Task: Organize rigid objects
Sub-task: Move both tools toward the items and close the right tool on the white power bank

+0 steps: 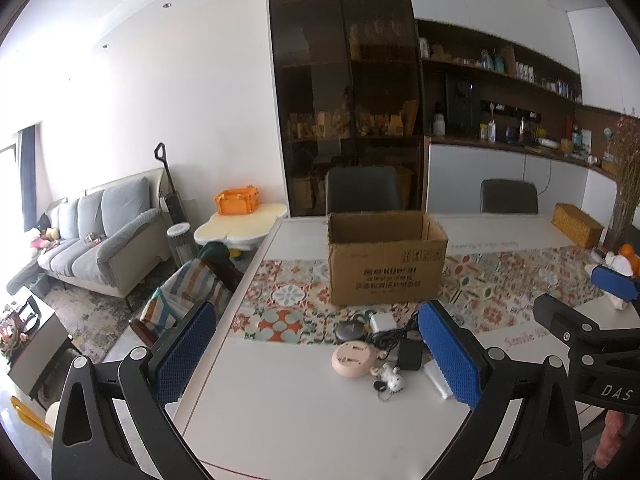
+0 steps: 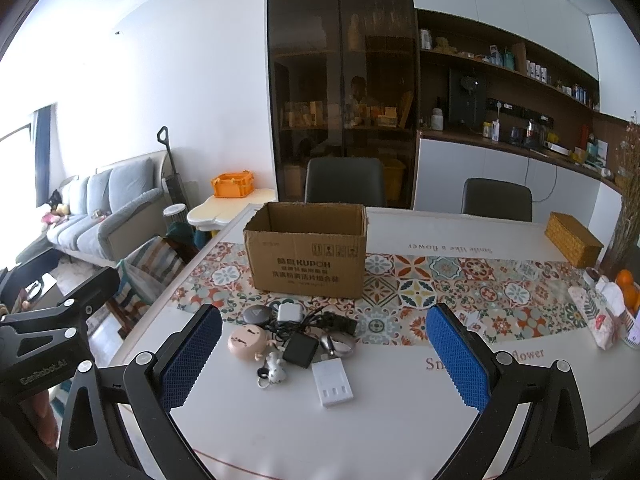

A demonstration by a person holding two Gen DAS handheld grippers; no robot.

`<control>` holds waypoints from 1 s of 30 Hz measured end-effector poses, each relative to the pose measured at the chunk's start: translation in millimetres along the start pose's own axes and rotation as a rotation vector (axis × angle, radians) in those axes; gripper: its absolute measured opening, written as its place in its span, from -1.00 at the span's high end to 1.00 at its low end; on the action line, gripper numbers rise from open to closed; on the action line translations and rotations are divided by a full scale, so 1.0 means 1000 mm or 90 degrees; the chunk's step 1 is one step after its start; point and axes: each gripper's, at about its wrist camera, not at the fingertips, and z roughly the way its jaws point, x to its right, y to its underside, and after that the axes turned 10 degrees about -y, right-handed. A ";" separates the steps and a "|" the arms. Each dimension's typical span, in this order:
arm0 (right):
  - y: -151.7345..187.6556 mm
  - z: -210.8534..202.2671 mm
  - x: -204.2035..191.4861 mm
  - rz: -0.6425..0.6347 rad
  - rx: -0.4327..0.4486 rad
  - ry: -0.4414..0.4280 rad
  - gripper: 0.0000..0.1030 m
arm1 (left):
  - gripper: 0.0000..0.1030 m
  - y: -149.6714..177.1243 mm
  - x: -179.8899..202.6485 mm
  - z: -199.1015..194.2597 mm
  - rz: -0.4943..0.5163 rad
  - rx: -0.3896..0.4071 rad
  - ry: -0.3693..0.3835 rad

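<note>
An open cardboard box [image 2: 306, 254] stands on the patterned runner; it also shows in the left wrist view [image 1: 386, 262]. In front of it lies a cluster of small items: a pink round device [image 2: 245, 342], a black adapter [image 2: 300, 350] with cable, a white charger [image 2: 287, 312], a dark round disc [image 2: 258, 315], a grey mouse [image 2: 337, 345], a white flat case [image 2: 332, 383] and a small figurine keychain [image 2: 275, 372]. My right gripper [image 2: 326, 360] is open above the table, the cluster between its fingers. My left gripper [image 1: 316, 360] is open, left of the right one.
A woven basket [image 2: 574, 238] sits at the far right of the white table [image 2: 400, 432], with a tissue pack [image 2: 596, 320], oranges and dried flowers near the right edge. Two dark chairs stand behind the table. A sofa and orange crate [image 2: 233, 184] are to the left.
</note>
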 end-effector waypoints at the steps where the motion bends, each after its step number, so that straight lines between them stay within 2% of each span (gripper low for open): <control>1: 0.001 0.002 0.001 0.001 -0.004 0.001 -0.99 | -1.00 0.002 0.001 0.004 0.002 -0.008 0.003; 10: 0.030 0.050 0.010 0.014 -0.084 0.002 -0.98 | -1.00 0.046 0.018 0.057 0.029 -0.107 -0.005; 15: 0.053 0.086 0.016 0.011 -0.129 0.011 -0.93 | -1.00 0.074 0.032 0.082 0.062 -0.143 -0.009; 24: 0.086 0.152 0.031 0.013 -0.227 0.019 -0.72 | -1.00 0.107 0.055 0.134 0.066 -0.236 0.041; 30: 0.102 0.185 0.040 0.019 -0.262 0.016 -0.61 | -1.00 0.118 0.072 0.160 0.075 -0.257 0.050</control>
